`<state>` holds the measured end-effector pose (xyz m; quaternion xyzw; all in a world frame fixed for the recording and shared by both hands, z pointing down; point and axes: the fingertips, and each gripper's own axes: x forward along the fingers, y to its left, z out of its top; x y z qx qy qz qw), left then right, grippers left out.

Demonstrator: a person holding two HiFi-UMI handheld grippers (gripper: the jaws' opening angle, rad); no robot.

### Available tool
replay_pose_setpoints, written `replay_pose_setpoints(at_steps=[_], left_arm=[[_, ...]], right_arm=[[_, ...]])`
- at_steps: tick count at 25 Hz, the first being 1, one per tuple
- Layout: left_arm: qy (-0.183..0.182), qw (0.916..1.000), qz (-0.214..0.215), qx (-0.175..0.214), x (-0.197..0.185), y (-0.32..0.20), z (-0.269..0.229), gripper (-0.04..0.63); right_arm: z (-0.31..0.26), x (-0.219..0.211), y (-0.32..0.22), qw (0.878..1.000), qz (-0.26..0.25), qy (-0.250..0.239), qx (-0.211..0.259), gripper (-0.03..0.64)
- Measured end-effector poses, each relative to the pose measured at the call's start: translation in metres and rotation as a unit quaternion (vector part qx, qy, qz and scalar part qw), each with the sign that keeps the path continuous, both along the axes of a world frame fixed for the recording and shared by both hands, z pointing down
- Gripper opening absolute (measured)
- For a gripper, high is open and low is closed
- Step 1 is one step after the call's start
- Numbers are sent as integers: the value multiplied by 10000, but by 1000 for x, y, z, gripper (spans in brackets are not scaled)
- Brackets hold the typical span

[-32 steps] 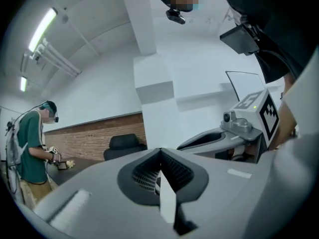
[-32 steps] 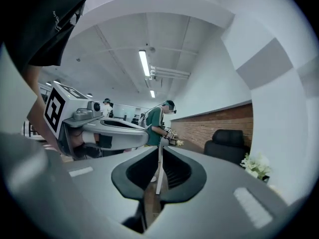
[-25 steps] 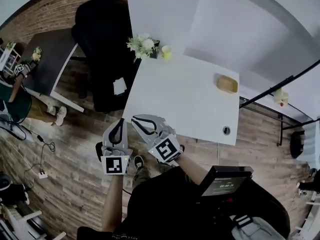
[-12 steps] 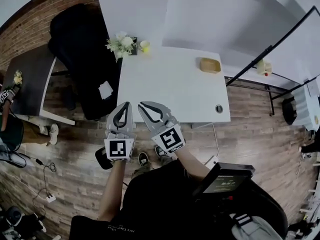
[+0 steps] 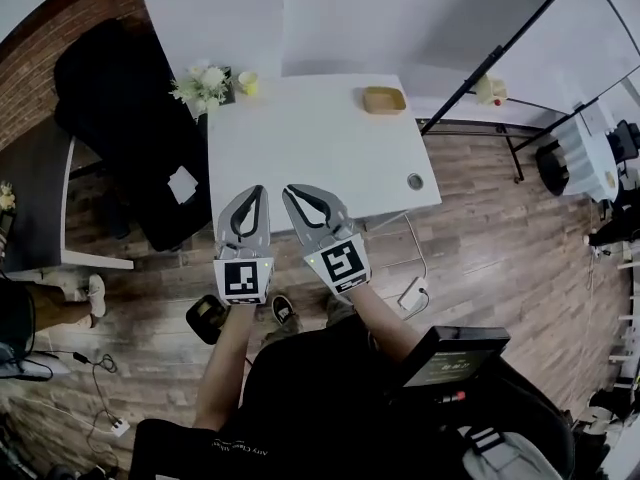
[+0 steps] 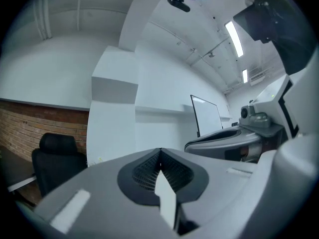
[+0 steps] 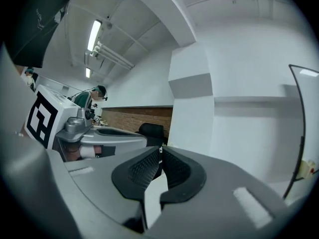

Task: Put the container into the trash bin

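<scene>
A shallow tan container (image 5: pixel 384 99) sits near the far edge of the white table (image 5: pixel 300 138), right of centre. Both grippers hang side by side over the table's near edge, pointing level toward it and well short of the container. My left gripper (image 5: pixel 246 200) has its tips together and holds nothing; in the left gripper view (image 6: pixel 159 151) the pads meet. My right gripper (image 5: pixel 298 198) is also empty, its pads (image 7: pixel 149 166) all but touching at the tip (image 7: pixel 160 149). Each gripper view shows the other gripper alongside.
White flowers (image 5: pixel 202 83) and a yellow cup (image 5: pixel 247 82) stand at the table's far left corner. A black chair (image 5: pixel 110 98) is left of the table, a black metal frame (image 5: pixel 500 58) to the right. A dark object (image 5: pixel 205 315) lies on the wood floor by my feet.
The view has swung so the table now lies straight ahead instead of off to the right. Both grippers have turned and shifted with it, still side by side and empty.
</scene>
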<state>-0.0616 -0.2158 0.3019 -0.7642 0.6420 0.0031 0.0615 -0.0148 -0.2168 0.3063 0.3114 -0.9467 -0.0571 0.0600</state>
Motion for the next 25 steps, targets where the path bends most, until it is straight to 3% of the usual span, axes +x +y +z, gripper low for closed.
replay_pose_setpoints(at_steps=[8,16,25], left_arm=[[-108,9989,444,79,72,-39,-2,2],[-193,9968,775,21,162,-73,2,2],[-370,9940,1029,-76,221,-94,14,2]], right_arm=[[-5,71,-36,9983,548,-164,107,32],[-9,152,-63,9979,607,-172,134,20],[12,202,-86,9976,664,-182,10,14]])
